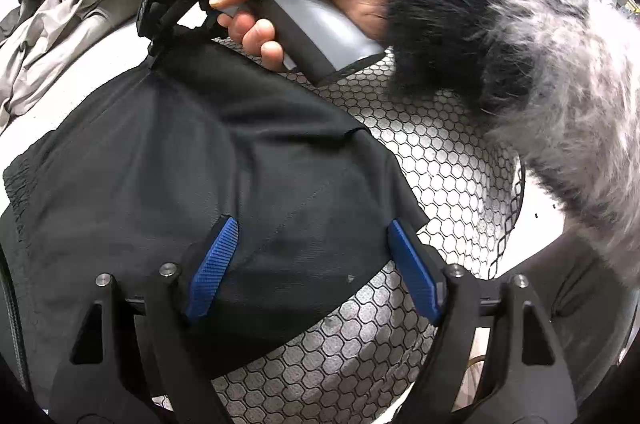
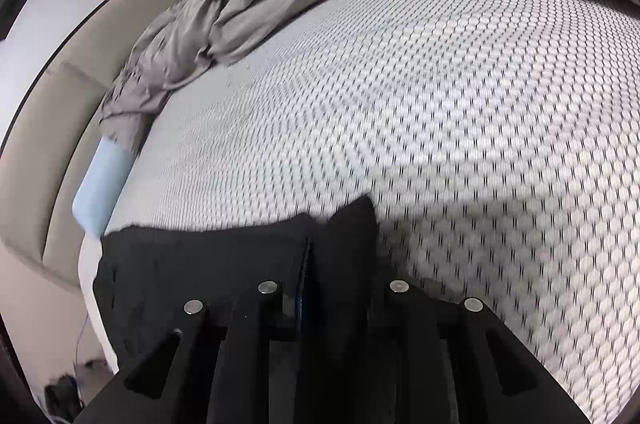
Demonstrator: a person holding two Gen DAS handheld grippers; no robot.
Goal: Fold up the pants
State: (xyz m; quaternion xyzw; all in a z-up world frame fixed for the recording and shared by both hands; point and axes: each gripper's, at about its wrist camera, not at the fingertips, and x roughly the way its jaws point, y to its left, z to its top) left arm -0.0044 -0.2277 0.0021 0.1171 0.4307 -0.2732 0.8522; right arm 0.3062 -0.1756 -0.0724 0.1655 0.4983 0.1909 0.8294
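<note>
Between my left gripper's [image 1: 312, 264] wide-apart blue pads [image 1: 214, 264] lies the black pants [image 1: 200, 160], untouched by either pad, spread on the honeycomb mat [image 1: 440, 160] ahead. My right gripper [image 2: 320, 264] is pinched on a pants [image 2: 200, 264] fold (grey cloth [image 2: 192, 36] heaped far ahead)

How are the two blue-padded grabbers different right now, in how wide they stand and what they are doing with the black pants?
The left gripper stands wide open, its blue pads apart over the black pants; the right gripper is pinched shut on a fold of them. The left clamps nothing; the right lifts cloth above the patterned mattress. Both point downward at the same garment.
</note>
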